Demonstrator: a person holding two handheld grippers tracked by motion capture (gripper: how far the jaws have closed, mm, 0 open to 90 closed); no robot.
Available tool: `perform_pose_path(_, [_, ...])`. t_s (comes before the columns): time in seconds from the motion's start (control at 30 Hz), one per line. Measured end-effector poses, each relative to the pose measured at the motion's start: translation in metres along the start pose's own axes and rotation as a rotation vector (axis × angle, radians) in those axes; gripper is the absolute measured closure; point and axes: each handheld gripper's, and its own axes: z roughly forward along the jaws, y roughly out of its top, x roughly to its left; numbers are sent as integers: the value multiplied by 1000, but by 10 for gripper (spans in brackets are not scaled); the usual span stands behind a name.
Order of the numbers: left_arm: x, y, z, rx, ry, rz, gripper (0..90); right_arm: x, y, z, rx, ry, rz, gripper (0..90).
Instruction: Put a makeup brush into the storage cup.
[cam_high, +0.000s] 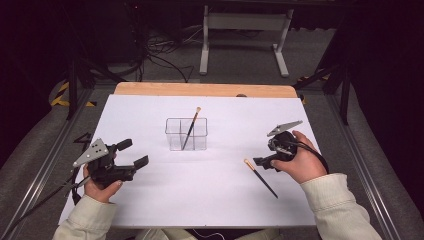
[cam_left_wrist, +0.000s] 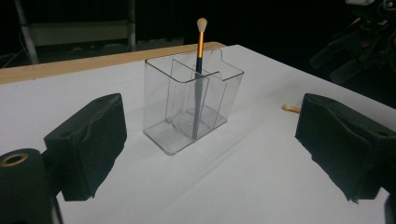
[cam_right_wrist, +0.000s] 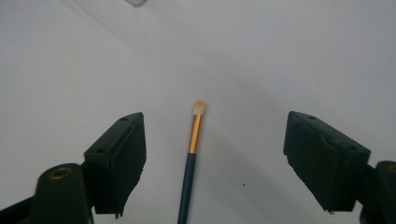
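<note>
Left gripper sits at the sheet's left edge with jaws spread and nothing between them, aimed toward the clear organizer at centre, which is well apart from it. One brush stands tilted in the organizer's middle compartment, bristles up. Second brush lies flat on the sheet to the right, bristle tip pointing at the organizer; right gripper hovers right over it, jaws released and straddling the handle without touching.
</note>
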Motion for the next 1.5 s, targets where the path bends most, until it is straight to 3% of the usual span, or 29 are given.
perform_pose_path(0.2, [0, -1, 2, 9, -8, 15, 54, -2, 0, 10, 54, -1, 23, 260])
perform_pose_path(0.27, [0, -1, 2, 9, -8, 14, 51, -1, -1, 12, 87, 1, 58, 304])
perform_pose_path(0.67, [1, -3, 2, 23, -8, 22, 44, 6, 1, 26, 189, -9, 24, 412])
perform_pose_path(1.2, [1, -5, 3, 35, 2, 19, 31, 10, -3, 41, 333, -3, 70, 606])
perform_pose_path(1.5, [0, -5, 3, 39, -1, 12, 30, 16, -5, 45, 404, -22, 62, 642])
